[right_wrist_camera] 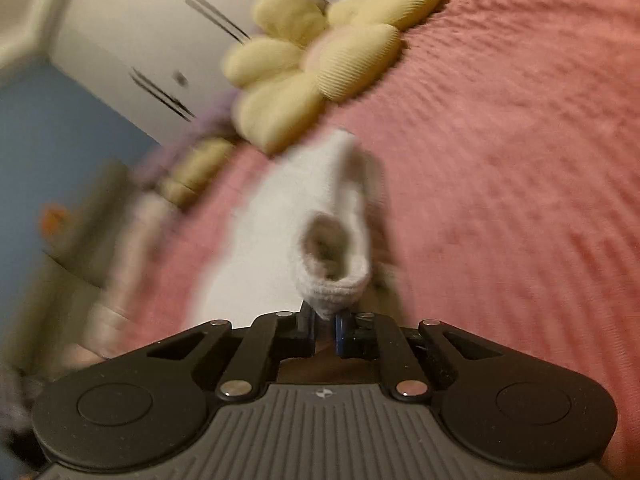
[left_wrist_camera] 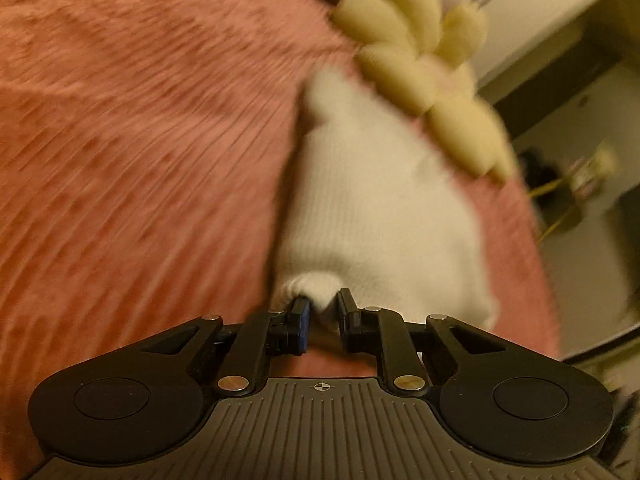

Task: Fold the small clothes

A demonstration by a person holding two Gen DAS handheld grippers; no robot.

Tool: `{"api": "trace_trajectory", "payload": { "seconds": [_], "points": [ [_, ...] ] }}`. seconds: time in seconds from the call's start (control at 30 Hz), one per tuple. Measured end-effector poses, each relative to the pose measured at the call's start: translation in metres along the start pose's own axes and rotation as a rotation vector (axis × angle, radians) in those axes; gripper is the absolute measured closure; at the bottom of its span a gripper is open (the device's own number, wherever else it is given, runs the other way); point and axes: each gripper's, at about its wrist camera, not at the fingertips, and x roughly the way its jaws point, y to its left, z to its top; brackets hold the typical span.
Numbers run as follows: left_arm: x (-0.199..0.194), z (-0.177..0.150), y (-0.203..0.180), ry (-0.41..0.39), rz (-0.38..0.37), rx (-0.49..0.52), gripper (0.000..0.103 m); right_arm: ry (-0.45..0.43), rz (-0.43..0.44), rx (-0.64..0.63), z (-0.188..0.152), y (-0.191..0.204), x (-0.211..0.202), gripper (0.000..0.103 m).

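Note:
A white knit sock (left_wrist_camera: 372,204) lies over the pink ribbed bedspread (left_wrist_camera: 140,140). My left gripper (left_wrist_camera: 323,312) is shut on one end of the sock, a fold of white fabric pinched between its jaws. In the right wrist view my right gripper (right_wrist_camera: 325,322) is shut on the sock's ribbed cuff (right_wrist_camera: 332,276), whose opening gapes toward the camera. The sock (right_wrist_camera: 280,216) hangs stretched above the bedspread (right_wrist_camera: 500,184). Both views are blurred by motion.
A yellow flower-shaped cushion (left_wrist_camera: 420,72) lies on the bed just beyond the sock; it also shows in the right wrist view (right_wrist_camera: 320,56). White wardrobe doors (right_wrist_camera: 132,28) and a blue wall (right_wrist_camera: 48,136) stand behind. The bed edge drops off at the right (left_wrist_camera: 548,280).

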Motion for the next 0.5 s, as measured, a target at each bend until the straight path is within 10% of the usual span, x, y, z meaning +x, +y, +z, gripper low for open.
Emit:
{"api": "trace_trajectory", "payload": {
  "seconds": [0.1, 0.13, 0.27, 0.5],
  "points": [
    [-0.008, -0.003, 0.002, 0.000, 0.029, 0.052, 0.079, -0.009, -0.020, -0.142, -0.005, 0.008, -0.004, 0.096],
    [-0.015, -0.003, 0.001, -0.005, 0.052, 0.083, 0.062, 0.006, -0.021, -0.166, -0.002, 0.012, -0.008, 0.092],
    [-0.051, 0.010, -0.001, -0.112, 0.158, 0.186, 0.047, -0.024, -0.044, -0.205, 0.014, 0.012, -0.037, 0.058],
    [-0.028, 0.048, -0.056, -0.261, 0.193, 0.277, 0.011, -0.146, -0.097, -0.465, 0.036, 0.072, -0.021, 0.069]
  ]
}}
